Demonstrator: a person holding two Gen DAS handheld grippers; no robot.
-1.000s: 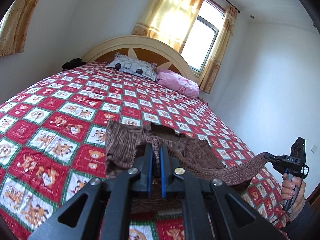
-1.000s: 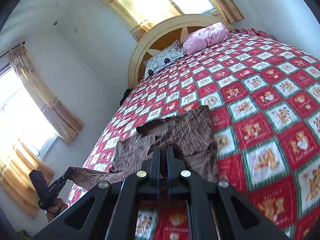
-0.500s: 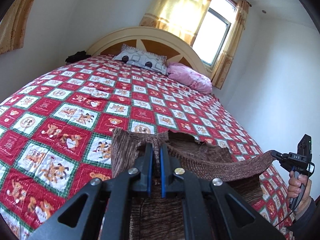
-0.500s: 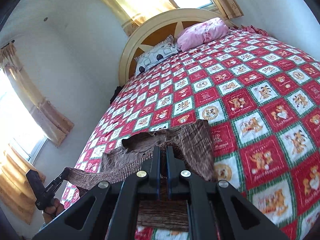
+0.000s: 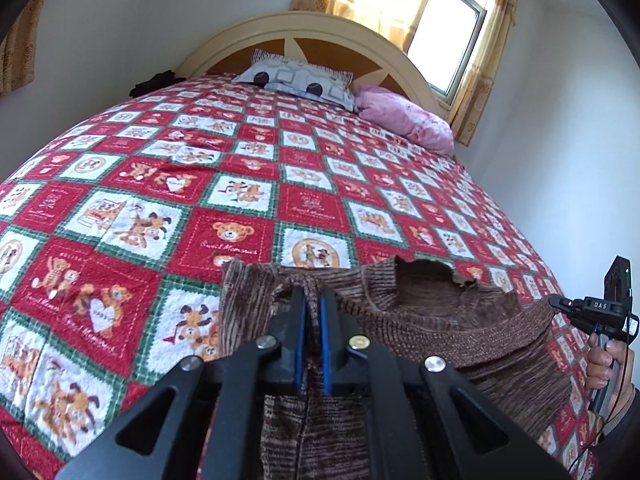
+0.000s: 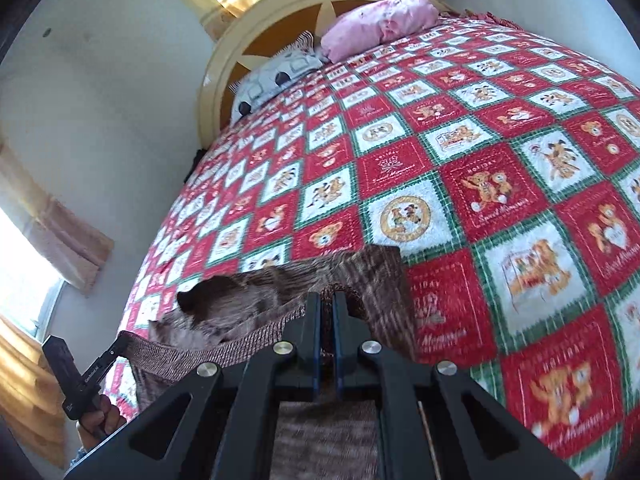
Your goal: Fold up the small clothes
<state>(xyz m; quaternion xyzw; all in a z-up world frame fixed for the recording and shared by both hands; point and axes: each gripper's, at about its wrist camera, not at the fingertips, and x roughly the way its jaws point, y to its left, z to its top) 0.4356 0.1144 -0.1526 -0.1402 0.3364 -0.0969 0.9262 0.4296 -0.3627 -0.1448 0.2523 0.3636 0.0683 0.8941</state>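
Bed (image 5: 280, 184): patchwork quilt, the only landing surface; lay the fold flat at its near end.
Sweater (image 5: 440, 320): brown knit, hem stretched taut between both tools, far part likely resting on the quilt.
Left tool (image 5: 311, 300): narrow, pinching hem.
Right tool (image 6: 327, 304): same; keep both level, equal tension.
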